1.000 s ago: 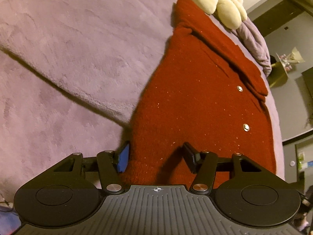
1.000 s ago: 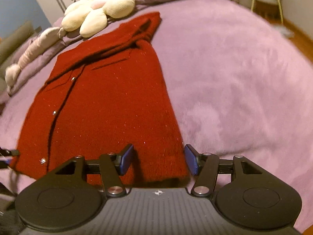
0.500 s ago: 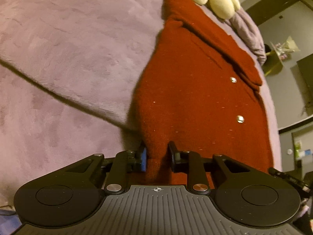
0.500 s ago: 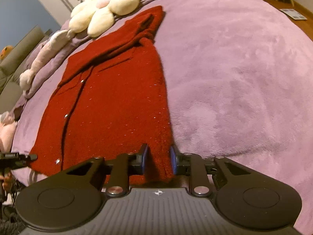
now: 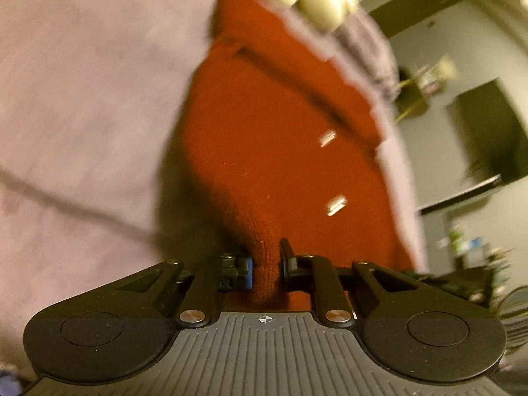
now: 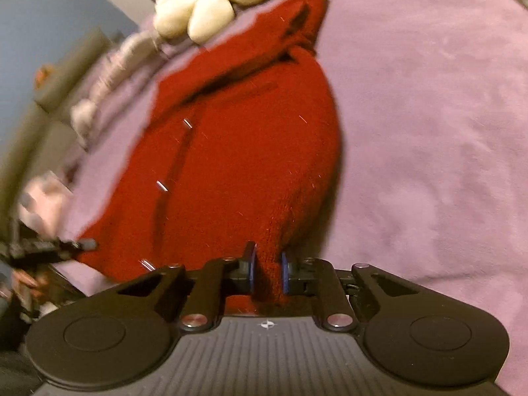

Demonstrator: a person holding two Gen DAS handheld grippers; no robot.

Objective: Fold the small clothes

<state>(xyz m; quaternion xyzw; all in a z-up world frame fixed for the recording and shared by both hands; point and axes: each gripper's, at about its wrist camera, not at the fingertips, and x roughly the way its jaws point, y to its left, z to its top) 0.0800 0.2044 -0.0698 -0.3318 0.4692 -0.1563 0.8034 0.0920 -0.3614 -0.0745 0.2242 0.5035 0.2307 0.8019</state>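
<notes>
So the red knit cardigan (image 5: 270, 151) is lying buttons-up on the purple fleece blanket (image 6: 429, 132) covering the bed, collar end pointing up toward the cream flower-shaped pillow (image 6: 211, 3), and its near hem is bunched up off the blanket at both corners. My left gripper (image 5: 265, 265) has its fingers closing in on a fold of one hem corner, with the knit squeezed between the pads, and my right gripper (image 6: 267, 269) is doing the same thing on the other corner, blue pads tightening on a ridge of red fabric. Both views are pretty motion-blurred, so I can't really make out the stuff past the bed.
</notes>
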